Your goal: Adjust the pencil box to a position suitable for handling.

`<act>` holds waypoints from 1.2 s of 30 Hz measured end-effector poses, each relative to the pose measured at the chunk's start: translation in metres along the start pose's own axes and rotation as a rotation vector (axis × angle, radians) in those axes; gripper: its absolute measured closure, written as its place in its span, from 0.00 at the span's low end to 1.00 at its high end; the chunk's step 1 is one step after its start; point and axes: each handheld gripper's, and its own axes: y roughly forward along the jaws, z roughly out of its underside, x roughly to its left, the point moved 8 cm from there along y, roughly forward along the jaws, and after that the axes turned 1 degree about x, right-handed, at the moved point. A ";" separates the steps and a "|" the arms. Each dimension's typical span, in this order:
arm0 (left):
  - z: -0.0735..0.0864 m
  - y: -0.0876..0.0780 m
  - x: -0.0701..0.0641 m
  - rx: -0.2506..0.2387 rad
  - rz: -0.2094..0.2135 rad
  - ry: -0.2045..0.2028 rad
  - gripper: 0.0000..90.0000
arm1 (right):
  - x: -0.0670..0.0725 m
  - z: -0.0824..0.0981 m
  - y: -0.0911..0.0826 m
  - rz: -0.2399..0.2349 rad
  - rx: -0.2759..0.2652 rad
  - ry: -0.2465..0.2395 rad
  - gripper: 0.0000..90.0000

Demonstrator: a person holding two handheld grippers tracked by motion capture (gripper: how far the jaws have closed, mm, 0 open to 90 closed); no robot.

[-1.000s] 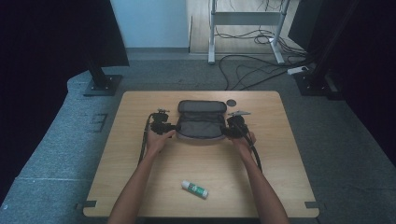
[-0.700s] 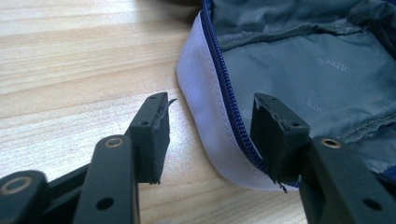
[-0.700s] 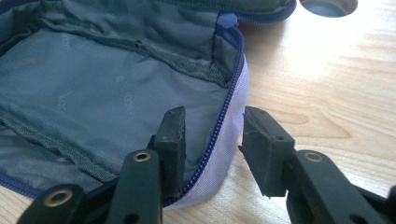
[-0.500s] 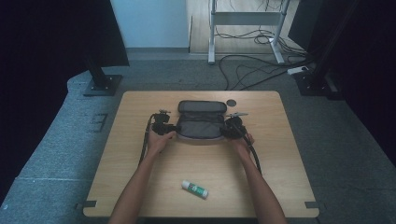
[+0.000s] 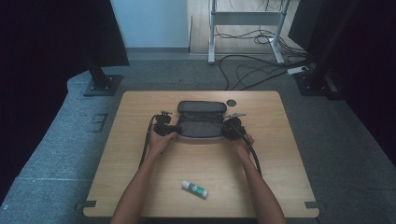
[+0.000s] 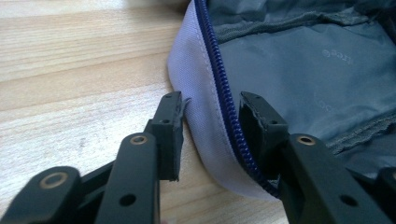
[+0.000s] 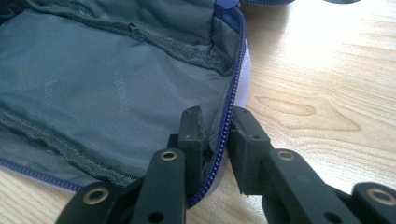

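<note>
Wooden table (image 5: 140, 186) seen from above, with a person's two forearms reaching in from the near edge. Each hand holds a black two-jaw gripper, and both meet an open grey pencil case (image 5: 201, 120) lying near the middle of the far half of the table. The case is unzipped, its lid folded back away from the person, its dark grey lining facing up.

The left gripper (image 5: 169, 129) sits at the case's left end. In the left gripper view, its jaws straddle the pale grey outer wall and blue zipper (image 6: 224, 100) of the case (image 6: 299, 70): one jaw outside against the wall, the other inside over the lining. The jaws have just been closing, about half open, and a little space remains around the fabric, so the grip does not yet look firm.

The right gripper (image 5: 229, 129) sits at the case's right end. In the right gripper view, its jaws (image 7: 215, 135) have just been closing too and now stand narrow, pinching the zippered rim of the case (image 7: 107, 88) between them, one jaw on the lining side, one on the outer side.

A white glue stick (image 5: 194, 189) with a green label lies on its side near the front edge of the table, well apart from the case and both hands. A small dark round disc (image 5: 231, 102) rests on the table just beyond the case's far right corner.
</note>
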 end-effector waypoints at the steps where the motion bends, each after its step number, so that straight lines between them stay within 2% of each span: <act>1: 0.000 0.000 0.000 -0.001 -0.002 0.000 0.69 | 0.000 0.000 0.000 0.002 -0.001 -0.002 0.85; 8: -0.001 0.000 0.002 -0.008 -0.005 0.004 0.77 | 0.000 -0.001 -0.001 0.013 -0.008 -0.007 0.90; 16: -0.003 -0.007 0.002 -0.028 0.029 0.020 0.91 | 0.000 -0.001 -0.004 0.007 -0.029 -0.002 0.95; 23: -0.003 -0.008 0.002 -0.024 0.037 0.027 0.94 | 0.001 -0.001 -0.006 0.007 -0.051 -0.003 0.96; 30: -0.003 -0.011 0.001 -0.024 0.048 0.027 0.96 | 0.003 -0.005 -0.014 0.007 -0.071 -0.026 0.96; 36: -0.008 -0.025 -0.004 -0.055 0.067 0.034 0.96 | 0.004 -0.009 -0.024 -0.003 -0.095 -0.022 0.96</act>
